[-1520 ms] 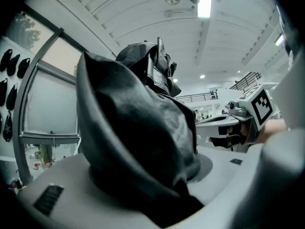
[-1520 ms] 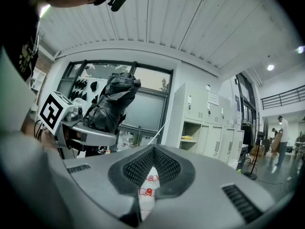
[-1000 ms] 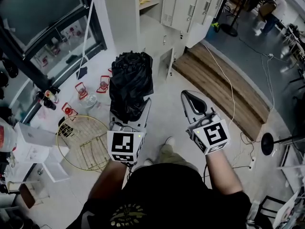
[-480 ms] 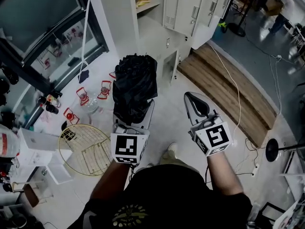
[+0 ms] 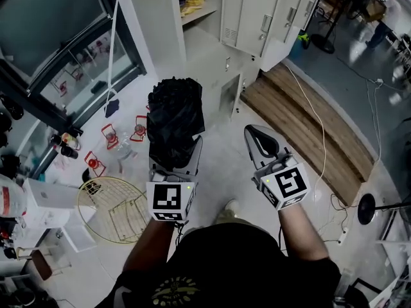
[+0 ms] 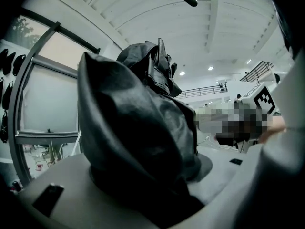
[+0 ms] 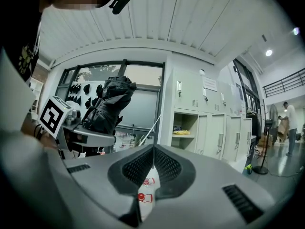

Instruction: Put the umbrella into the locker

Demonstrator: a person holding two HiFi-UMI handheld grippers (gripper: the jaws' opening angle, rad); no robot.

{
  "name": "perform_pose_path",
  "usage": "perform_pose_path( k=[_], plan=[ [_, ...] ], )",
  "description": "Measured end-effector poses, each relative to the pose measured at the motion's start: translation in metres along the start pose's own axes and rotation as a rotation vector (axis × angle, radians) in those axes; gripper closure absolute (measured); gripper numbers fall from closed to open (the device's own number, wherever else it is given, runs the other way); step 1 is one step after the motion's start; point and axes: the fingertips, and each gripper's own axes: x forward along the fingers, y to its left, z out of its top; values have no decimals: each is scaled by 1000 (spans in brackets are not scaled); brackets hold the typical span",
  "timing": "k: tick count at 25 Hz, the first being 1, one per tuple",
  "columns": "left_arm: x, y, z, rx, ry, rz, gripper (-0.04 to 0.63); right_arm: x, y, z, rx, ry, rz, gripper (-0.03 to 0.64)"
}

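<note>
The black folded umbrella (image 5: 174,122) stands bunched between the jaws of my left gripper (image 5: 176,156), which is shut on its lower part. It fills the left gripper view, where the umbrella (image 6: 138,142) hides the jaw tips. My right gripper (image 5: 259,133) is held level beside it, shut and holding nothing. In the right gripper view its pads (image 7: 153,149) meet at the tip. The white locker (image 5: 202,15) stands ahead with one bay open and a yellow thing on its shelf. The same locker (image 7: 187,128) shows to the right of the umbrella (image 7: 107,106).
A round gold wire rack (image 5: 112,201) and small red items (image 5: 109,133) lie on the floor at the left. White boxes (image 5: 45,197) sit further left. A wooden platform (image 5: 302,114) with a white cable runs along the right. Closed locker doors (image 5: 257,18) stand right of the open bay.
Both grippers and the umbrella have moved forward together, and the lockers now sit larger and closer at the top of the head view. Neither grip has changed.
</note>
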Motion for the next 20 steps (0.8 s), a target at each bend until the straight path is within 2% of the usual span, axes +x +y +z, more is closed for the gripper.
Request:
perform_pose_path(
  k=[7, 20],
  plan=[
    [26, 9, 3, -3, 14, 40, 330, 16, -28, 2, 8, -10, 20, 586],
    [85, -2, 21, -23, -7, 89, 330, 35, -93, 11, 4, -59, 67, 586]
  ],
)
